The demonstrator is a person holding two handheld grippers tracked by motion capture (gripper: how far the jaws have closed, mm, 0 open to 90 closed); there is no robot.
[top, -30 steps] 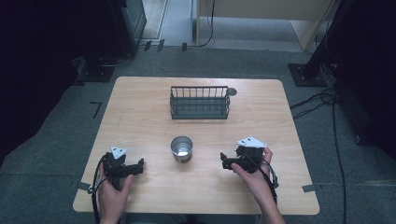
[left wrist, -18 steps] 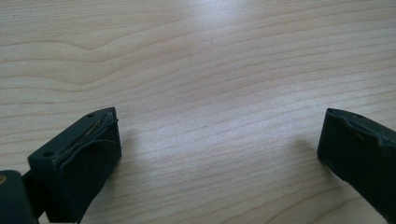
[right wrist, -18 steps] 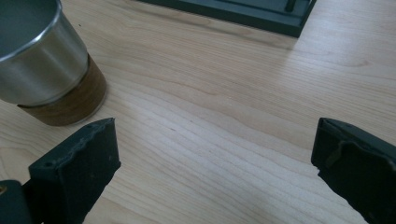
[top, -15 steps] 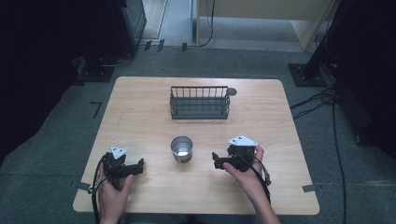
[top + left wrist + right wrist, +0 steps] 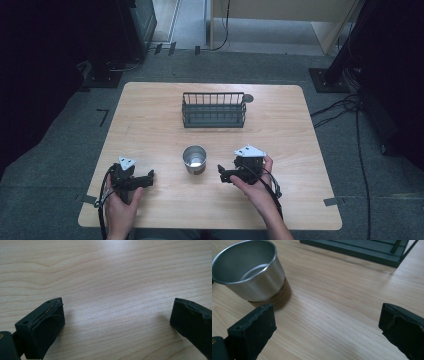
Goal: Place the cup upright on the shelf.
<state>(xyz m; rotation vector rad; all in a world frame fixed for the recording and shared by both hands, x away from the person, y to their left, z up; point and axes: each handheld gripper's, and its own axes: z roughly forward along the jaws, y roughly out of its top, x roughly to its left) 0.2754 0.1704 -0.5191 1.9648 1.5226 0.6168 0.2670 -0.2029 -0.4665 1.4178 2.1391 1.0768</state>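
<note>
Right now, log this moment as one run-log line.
left gripper: open, over bare table | right gripper: open, beside steel cup, not touching | wire basket: behind the cup

Two bare forearms come in from the near edge, no sleeves on either. Each hand carries black tongs. The left tongs [image 5: 150, 176] wear a small pale grey three-cornered plate on top, and a black cable loops down beside the wrist. The right tongs [image 5: 221, 174] have a larger plate of the same kind and a black cable trailing along the forearm. Close up, the left tongs [image 5: 117, 322] end in blocky matte black jaws with worn, ragged pad edges and small round holes on the upper face; the right tongs [image 5: 327, 325] look alike.
</note>
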